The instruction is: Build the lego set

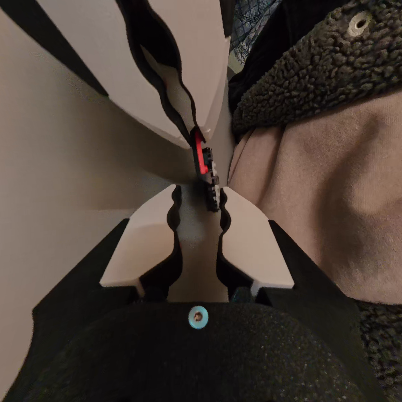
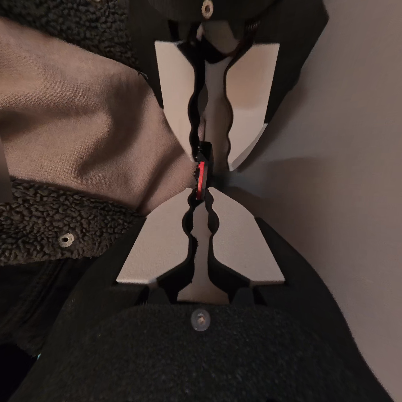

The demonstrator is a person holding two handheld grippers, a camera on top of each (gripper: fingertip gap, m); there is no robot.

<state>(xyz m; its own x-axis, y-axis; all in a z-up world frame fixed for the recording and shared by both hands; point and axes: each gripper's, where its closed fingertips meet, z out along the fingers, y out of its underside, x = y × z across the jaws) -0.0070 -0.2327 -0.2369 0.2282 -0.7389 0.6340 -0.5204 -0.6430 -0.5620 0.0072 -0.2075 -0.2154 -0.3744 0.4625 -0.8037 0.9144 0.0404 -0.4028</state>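
Both views are tight close-ups, so we see little beyond the tools and cloth. 2 grippers meet tip to tip with 1 small lego assembly [image 1: 206, 171] between them, held in the air in front of a person's tan garment [image 1: 315, 195] and a dark fleece jacket [image 1: 326, 71].

Hard to make out: the assembly is edge-on in both views. We count 1 red plate [image 1: 199, 155] against black studded pieces, with a few white bits on the far side; the exact piece count is unreadable. In the right wrist view the same stack [image 2: 203, 174] is dim, and its black parts blend into the black finger pads.

Right gripper [image 2: 200, 194]: jaws nearly together, clamped on the red end of the assembly. In the left wrist view it enters from the top [image 1: 196, 132], its upper part cut off by the frame.

Left gripper [image 1: 200, 191]: jaws parted, a clear gap between the pads. The black end of the assembly sits against its right finger pad [image 1: 223, 202] only; the left pad is clear of it. No grip there.

We count 2 metal snaps on the fleece across views: 1 per view [image 1: 359, 25] [image 2: 65, 239]. A patterned fabric patch [image 1: 248, 24] at the top is cut off and unidentifiable. Pale plain surface [image 1: 54, 152] behind; wall or table, we can't tell.
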